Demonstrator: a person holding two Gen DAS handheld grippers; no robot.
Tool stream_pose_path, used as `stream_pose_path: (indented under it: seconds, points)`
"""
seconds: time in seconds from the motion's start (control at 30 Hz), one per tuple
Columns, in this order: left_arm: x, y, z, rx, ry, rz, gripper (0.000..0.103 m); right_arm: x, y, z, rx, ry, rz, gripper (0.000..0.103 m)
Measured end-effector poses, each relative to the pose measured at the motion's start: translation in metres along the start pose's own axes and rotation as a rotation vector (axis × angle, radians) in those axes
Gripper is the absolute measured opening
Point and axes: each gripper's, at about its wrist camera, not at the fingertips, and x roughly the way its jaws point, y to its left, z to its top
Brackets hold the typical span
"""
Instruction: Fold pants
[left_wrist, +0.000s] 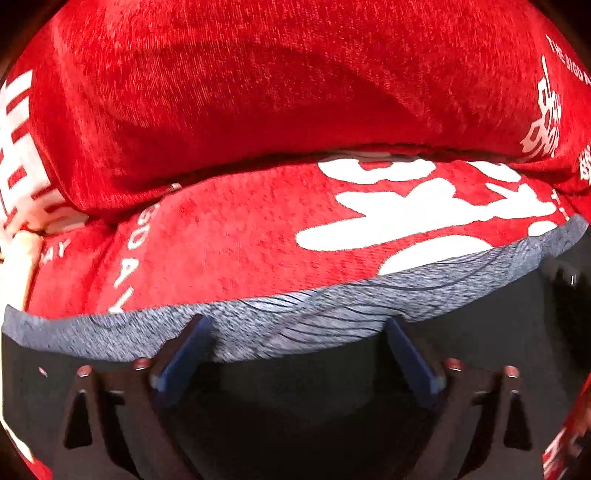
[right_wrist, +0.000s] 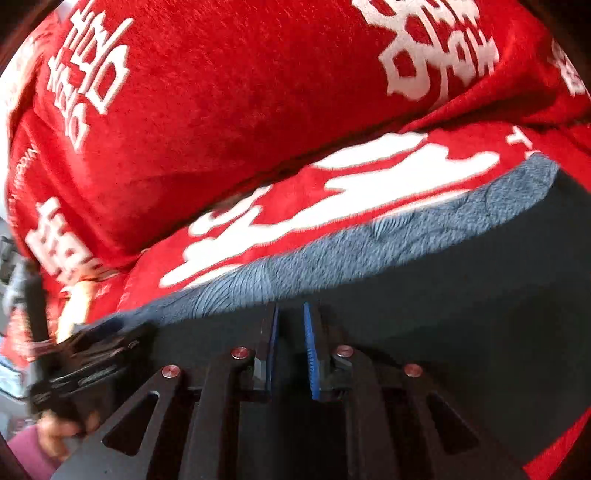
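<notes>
Left wrist view looks down at dark pants (left_wrist: 295, 406) lying on a red blanket (left_wrist: 258, 92) with white letters. The grey waistband (left_wrist: 295, 325) runs across the picture, right at the tips of the left gripper (left_wrist: 299, 332). Its two blue pads (left_wrist: 184, 354) are spread far apart, and nothing is squeezed between them. They sit over the band, one on each side of a stretch of it. That looks like a good spot to grab, because the band is thick and strong and will not slip out.

Right wrist view shows the same pants (right_wrist: 443, 295) and the same band (right_wrist: 369, 240), but tilted, with the blanket (right_wrist: 221, 110) behind. The right gripper (right_wrist: 290, 325) has its pads close together with a thin gap. I see no cloth caught in that gap, so it holds nothing; it is nearly shut. It hangs over the dark part of the pants, just below the band. At the left edge of this view a blurry hand (right_wrist: 55, 435) holds the other gripper.

The pants look flat and not folded yet. I think the next job is to pinch the band in two places, so both corners lift together and the cloth stays neat. If only one side gets lifted, the pants may twist or bunch up.
</notes>
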Motion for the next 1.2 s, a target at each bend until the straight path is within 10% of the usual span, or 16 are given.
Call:
stream_pose_path:
  seconds: [0.23,0.4,0.87,1.2]
  points:
    - [-0.026,0.041,-0.015,-0.038,-0.020,0.010,0.099,-0.042,-0.048,0.001,0.127,-0.103,-0.120,0.018]
    - [-0.054,0.092,-0.052,-0.066,-0.028,0.068,0.099,-0.087,-0.060,-0.031,0.192,-0.073,0.019,0.023]
    - [-0.054,0.229,-0.138,-0.185,0.030,0.232,0.102,-0.008,0.147,-0.163,0.166,0.374,0.604,0.033]
    - [-0.057,0.238,-0.148,-0.181,-0.024,0.154,0.102,0.028,0.176,-0.188,0.266,0.403,0.591,0.033]
